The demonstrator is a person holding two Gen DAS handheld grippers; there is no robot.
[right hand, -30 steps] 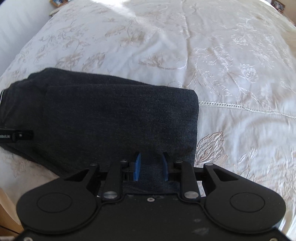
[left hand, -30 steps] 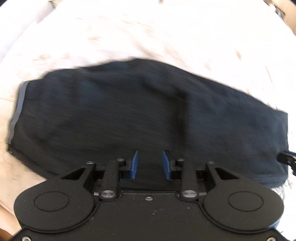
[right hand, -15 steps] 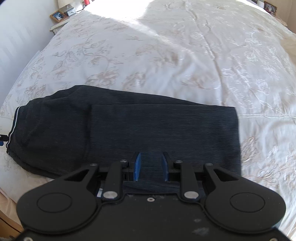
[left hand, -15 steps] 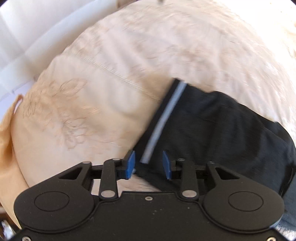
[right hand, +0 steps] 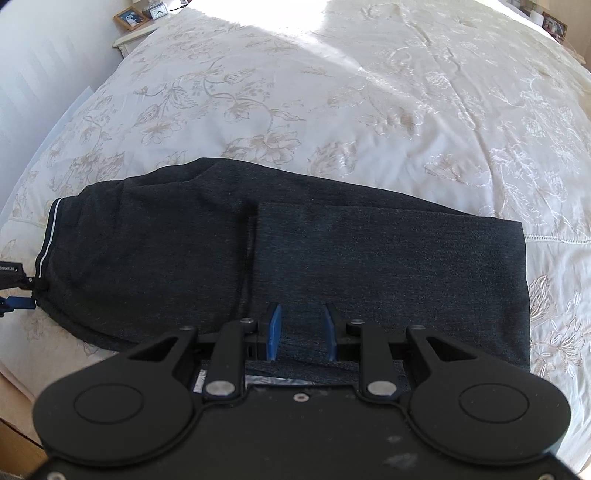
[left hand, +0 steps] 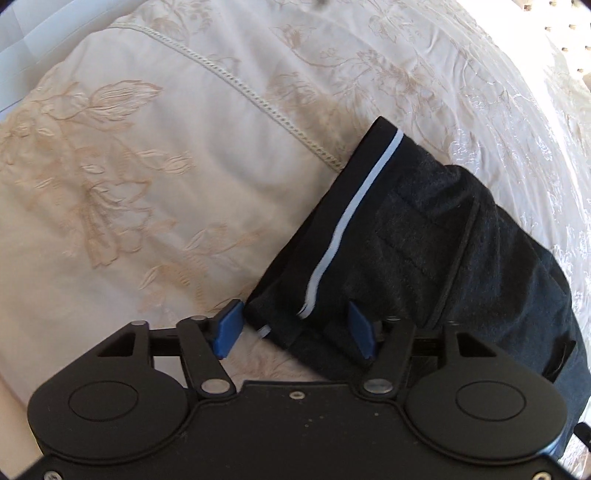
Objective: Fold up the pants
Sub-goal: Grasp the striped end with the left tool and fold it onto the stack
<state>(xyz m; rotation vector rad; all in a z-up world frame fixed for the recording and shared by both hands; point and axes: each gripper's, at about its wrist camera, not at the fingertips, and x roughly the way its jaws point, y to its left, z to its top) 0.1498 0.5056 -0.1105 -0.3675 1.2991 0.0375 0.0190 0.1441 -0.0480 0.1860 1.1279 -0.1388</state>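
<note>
Dark grey pants (right hand: 258, 251) lie folded on a cream embroidered bedspread (right hand: 369, 92). The waistband with a pale stripe (left hand: 347, 221) is at the left end. My left gripper (left hand: 295, 328) is open wide, its blue pads on either side of the waistband's near corner. It also shows at the left edge of the right wrist view (right hand: 14, 295). My right gripper (right hand: 301, 332) is open, low over the near edge of the pants' folded leg part, with cloth between its blue pads.
The bed's left edge and a white wall (right hand: 37, 74) are close by the waistband. A nightstand with picture frames (right hand: 133, 22) stands at the far left corner. Wooden floor or frame (right hand: 14, 435) shows below the bed's near edge.
My left gripper swung left from the middle of the pants to the waistband corner and opened wider. My right gripper drew back a little, so more of the pants shows.
</note>
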